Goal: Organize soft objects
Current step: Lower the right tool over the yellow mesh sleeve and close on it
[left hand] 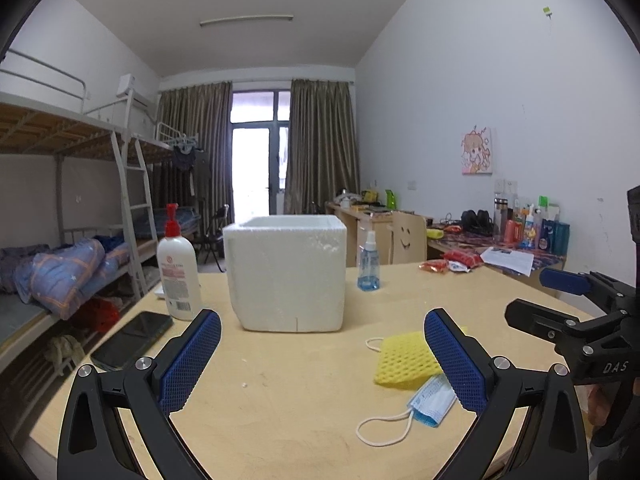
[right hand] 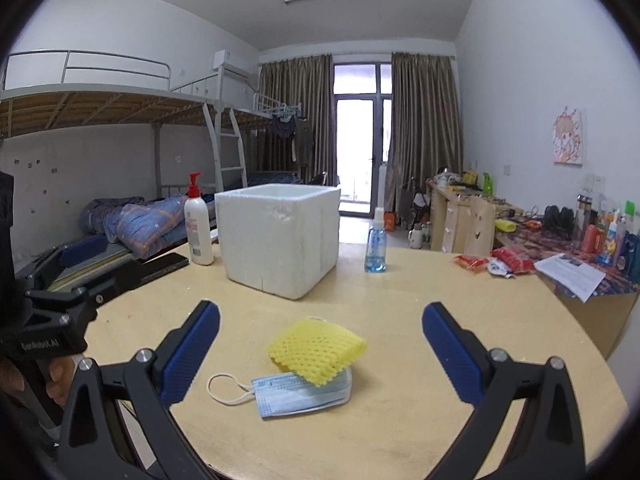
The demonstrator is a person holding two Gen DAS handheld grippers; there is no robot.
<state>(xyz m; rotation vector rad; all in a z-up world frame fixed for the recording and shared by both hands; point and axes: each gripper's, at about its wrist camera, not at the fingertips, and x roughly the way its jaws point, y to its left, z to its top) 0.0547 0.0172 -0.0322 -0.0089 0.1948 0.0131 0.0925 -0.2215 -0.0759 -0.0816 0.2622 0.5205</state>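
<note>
Both grippers spread wide, empty: right gripper (right hand: 320,354), left gripper (left hand: 322,360). Yellow foam net (right hand: 317,350) lying on blue face mask (right hand: 300,394), near surface (right hand: 440,292) front edge, foam box (right hand: 280,236) behind. Best pinch net alone from above, lift clear of mask, drop into box.

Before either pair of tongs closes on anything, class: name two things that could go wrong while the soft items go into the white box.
1. The yellow foam net lies partly on the blue face mask. A grab there may lift both, or drag the mask along.
2. The mask's ear loop trails loose on the table and could snag a finger.

Both right tongs and left tongs are open and empty; the foam box looks light, so a bump might shift it.
</note>
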